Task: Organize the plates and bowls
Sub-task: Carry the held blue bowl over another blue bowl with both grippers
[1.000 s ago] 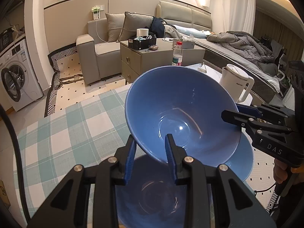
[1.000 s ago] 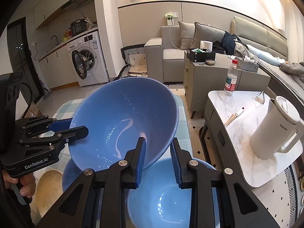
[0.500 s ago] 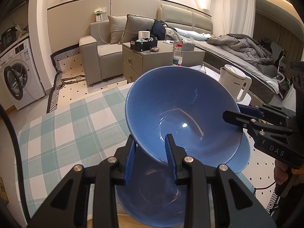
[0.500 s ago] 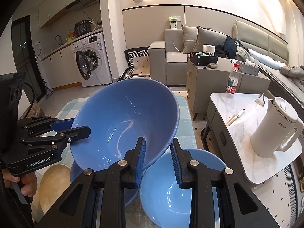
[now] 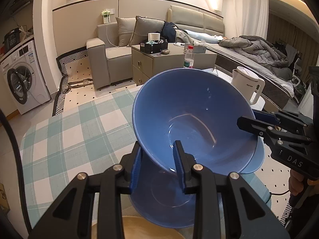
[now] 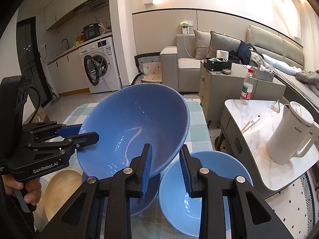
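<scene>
Blue big bowl (image 5: 191, 119) is held tilted in the air by both grippers. Left gripper (image 5: 157, 159) jaws are clamped on its near rim at 6 o'clock in the left view; right gripper (image 6: 165, 167) jaws pinch the rim at 5 o'clock in the right view. Under it on the checked surface (image 5: 65, 139): a second blue bowl (image 5: 165, 203), a lighter blue bowl (image 6: 201, 191) at its right, touching or just beside, can't tell. Wooden bowl (image 6: 59, 189) sits at 8 o'clock.
</scene>
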Tool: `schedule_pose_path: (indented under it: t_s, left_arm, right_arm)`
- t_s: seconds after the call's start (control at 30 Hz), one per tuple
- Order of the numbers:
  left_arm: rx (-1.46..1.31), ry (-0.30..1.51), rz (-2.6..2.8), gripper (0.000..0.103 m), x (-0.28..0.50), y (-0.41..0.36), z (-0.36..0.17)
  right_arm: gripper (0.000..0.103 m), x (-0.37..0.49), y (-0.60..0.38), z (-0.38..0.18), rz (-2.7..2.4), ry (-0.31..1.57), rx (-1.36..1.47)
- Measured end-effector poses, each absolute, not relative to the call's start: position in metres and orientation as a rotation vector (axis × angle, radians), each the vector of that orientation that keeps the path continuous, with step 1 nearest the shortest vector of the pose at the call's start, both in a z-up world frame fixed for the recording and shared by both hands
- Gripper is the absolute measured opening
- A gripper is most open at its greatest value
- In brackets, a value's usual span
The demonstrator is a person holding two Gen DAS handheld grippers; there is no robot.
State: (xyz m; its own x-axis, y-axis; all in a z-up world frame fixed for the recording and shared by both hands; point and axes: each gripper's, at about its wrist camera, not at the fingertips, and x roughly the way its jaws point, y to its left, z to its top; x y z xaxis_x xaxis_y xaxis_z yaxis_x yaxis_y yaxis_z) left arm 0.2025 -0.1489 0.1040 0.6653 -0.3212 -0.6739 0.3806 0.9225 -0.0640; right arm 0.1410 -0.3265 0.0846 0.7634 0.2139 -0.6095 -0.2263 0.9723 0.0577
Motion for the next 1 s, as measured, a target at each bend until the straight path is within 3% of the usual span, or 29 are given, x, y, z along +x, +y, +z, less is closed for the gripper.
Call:
schedule_pose_path:
  t_s: [1.0]
  left_arm:
    - [0.112,0.742,-0.358,0.029,0.172,-0.126,0.101]
  right_arm:
    - [0.029,0.099,-0.306,0.076,0.297,0.588,0.053]
